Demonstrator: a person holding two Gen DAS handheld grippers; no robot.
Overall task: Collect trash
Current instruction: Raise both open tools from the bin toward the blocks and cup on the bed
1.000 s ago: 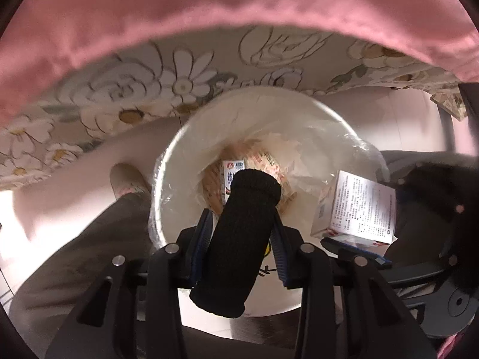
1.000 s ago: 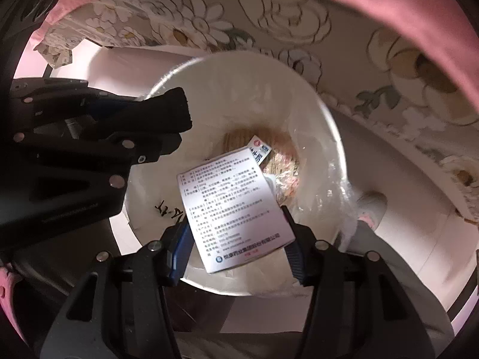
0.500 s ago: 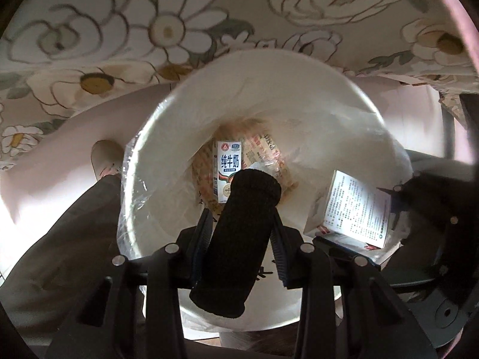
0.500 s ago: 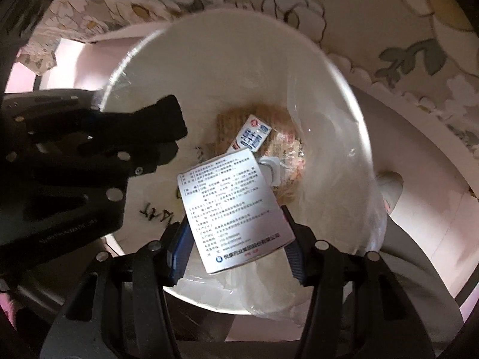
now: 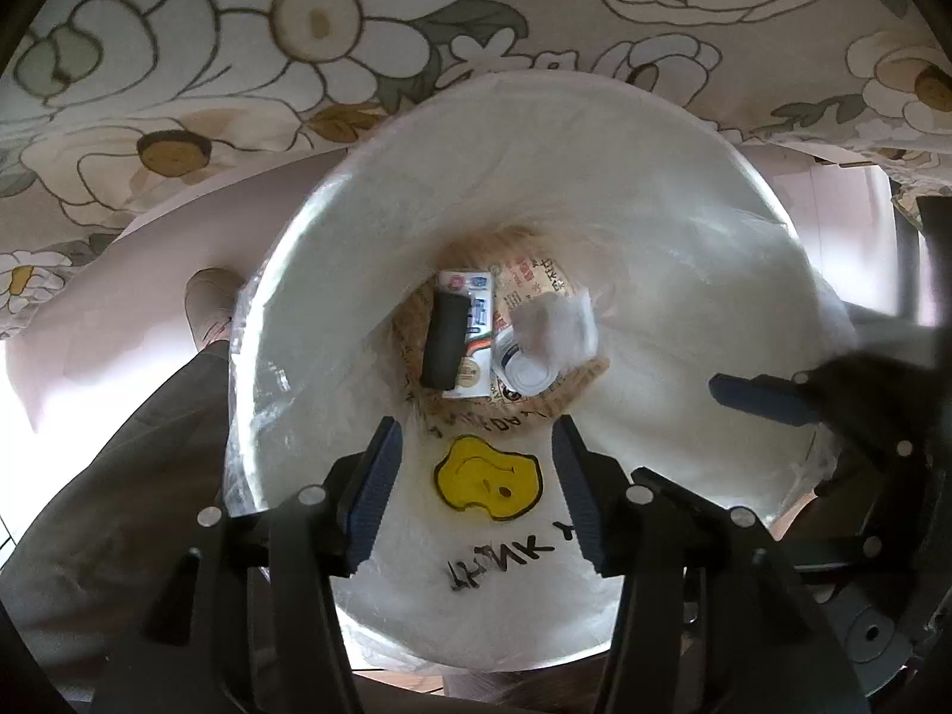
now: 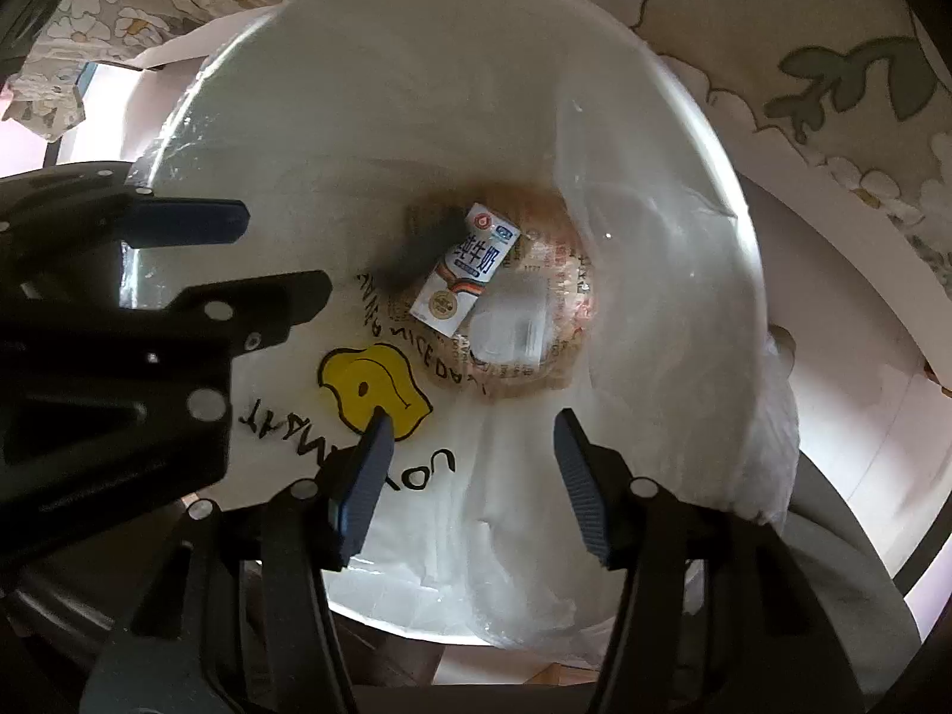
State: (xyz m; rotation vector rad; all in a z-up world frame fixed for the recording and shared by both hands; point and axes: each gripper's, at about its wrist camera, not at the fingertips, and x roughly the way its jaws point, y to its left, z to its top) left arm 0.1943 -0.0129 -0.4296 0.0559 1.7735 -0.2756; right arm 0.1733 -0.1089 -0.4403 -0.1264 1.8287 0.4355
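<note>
Both grippers hang over a white trash bin (image 5: 309, 273) lined with a clear plastic bag; it also shows in the right wrist view (image 6: 684, 119). My left gripper (image 5: 476, 476) is open and empty. My right gripper (image 6: 473, 476) is open and empty. At the bin's bottom lie a black cloth roll (image 5: 443, 342), a milk carton (image 6: 467, 268) and a blurred white box (image 5: 553, 333). The black roll appears blurred in the right wrist view (image 6: 419, 250). The left gripper's fingers (image 6: 184, 220) reach in from the left in the right wrist view.
A floral cloth (image 5: 238, 30) hangs behind the bin. A person's trouser leg (image 5: 119, 476) and shoe (image 5: 208, 303) stand left of the bin. The bin liner carries a yellow smiley print (image 5: 488, 476).
Both grippers opened over the bin. The black roll fell from the left one and the white box from the right one; both now lie at the bottom or are still falling there.
</note>
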